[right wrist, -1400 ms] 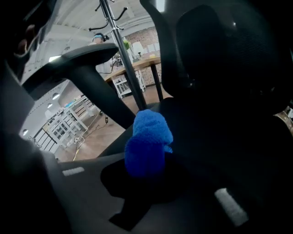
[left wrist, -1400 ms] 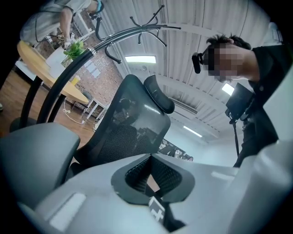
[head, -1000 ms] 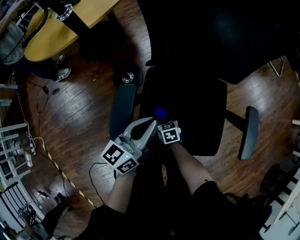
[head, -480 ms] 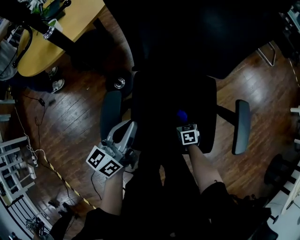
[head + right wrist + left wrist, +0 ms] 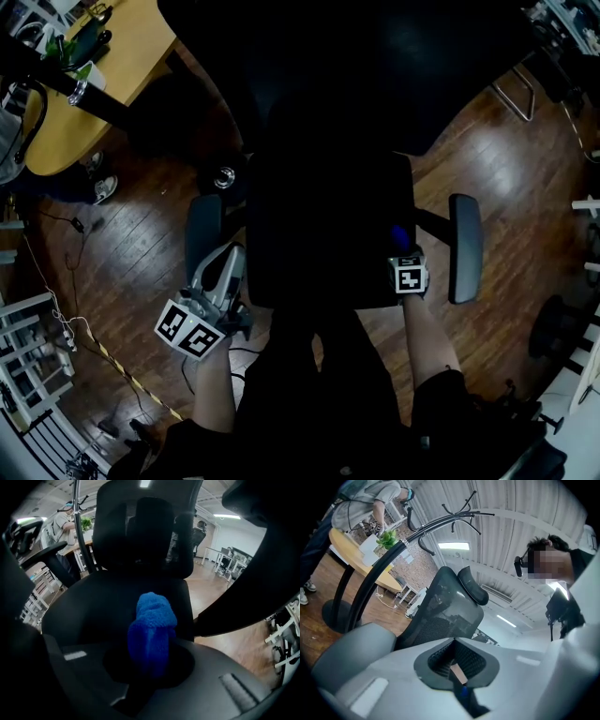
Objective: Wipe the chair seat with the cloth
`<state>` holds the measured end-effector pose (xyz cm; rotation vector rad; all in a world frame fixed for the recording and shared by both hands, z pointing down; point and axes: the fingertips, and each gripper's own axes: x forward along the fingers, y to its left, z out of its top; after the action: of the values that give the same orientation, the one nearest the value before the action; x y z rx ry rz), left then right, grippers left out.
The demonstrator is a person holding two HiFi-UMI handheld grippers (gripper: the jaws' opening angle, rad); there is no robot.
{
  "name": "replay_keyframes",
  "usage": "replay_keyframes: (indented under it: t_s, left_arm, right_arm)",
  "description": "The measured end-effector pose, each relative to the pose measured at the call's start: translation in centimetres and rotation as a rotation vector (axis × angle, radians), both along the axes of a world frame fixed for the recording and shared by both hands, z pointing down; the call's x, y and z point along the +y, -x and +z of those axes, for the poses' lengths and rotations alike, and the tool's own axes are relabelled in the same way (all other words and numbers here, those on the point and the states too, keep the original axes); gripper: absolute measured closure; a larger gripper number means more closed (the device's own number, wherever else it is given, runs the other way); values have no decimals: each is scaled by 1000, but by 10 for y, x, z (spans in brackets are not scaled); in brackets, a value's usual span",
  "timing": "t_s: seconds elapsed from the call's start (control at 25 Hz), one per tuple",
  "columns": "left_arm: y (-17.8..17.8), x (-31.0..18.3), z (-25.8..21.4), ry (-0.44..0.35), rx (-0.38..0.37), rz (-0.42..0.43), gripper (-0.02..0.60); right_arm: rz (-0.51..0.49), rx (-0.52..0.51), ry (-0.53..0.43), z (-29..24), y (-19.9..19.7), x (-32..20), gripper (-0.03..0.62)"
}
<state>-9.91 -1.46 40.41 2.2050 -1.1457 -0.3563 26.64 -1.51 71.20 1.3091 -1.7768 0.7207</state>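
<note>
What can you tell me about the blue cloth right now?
The blue cloth looks like fluffy, terry-like fabric bunched into an upright wad. The right gripper is shut on its lower part, so its rounded top sticks out past the jaws. It is over the right side of the black chair seat. Contact with the seat cannot be told.

The dark wooden floor [image 5: 122,244] bears the office chair [image 5: 328,234], a yellow table [image 5: 94,66] and striped tape [image 5: 131,380].
</note>
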Motion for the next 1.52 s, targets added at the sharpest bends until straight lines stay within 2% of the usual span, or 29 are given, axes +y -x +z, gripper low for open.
replay_keyframes:
  t_s: [0.24, 0.36, 0.48, 0.64, 0.72, 0.8, 0.88, 1.0, 1.24, 1.4, 1.52]
  left_arm:
    - [4, -3, -3, -14, -26, -10, 581]
    - [10, 0, -4, -18, -54, -18, 581]
    - [20, 2, -3, -4, -66, -30, 581]
    - [27, 4, 1, 19, -104, -35, 581]
    - [26, 5, 2, 26, -102, -40, 581]
    - [24, 7, 4, 33, -92, -40, 581]
    - [19, 6, 6, 31, -96, -30, 581]
    - [12, 5, 11, 39, -90, -5, 581]
    - [15, 5, 15, 37, -98, 17, 581]
    - [18, 6, 13, 31, -88, 15, 581]
    - [22, 5, 14, 40, -86, 7, 581]
  right_arm:
    - [57, 4, -20, -6, 0, -5, 556]
    - [58, -39, -33, -8, 31, -6, 556]
    - [-44, -143, -33, -12, 108, -12, 556]
    - [-182, -326, 50, -17, 231, -4, 556]
    - [-261, -382, 50, -29, 286, 3, 556]
    - [-324, -431, 51, -34, 330, 16, 556]
    - [-350, -442, 75, -26, 358, 32, 556]
    - [-368, -415, 78, -13, 371, 47, 556]
    - [-416, -404, 44, -11, 373, 50, 556]
    - [-383, -371, 21, -6, 348, 55, 556]
    - [-333, -337, 48, 13, 307, 64, 556]
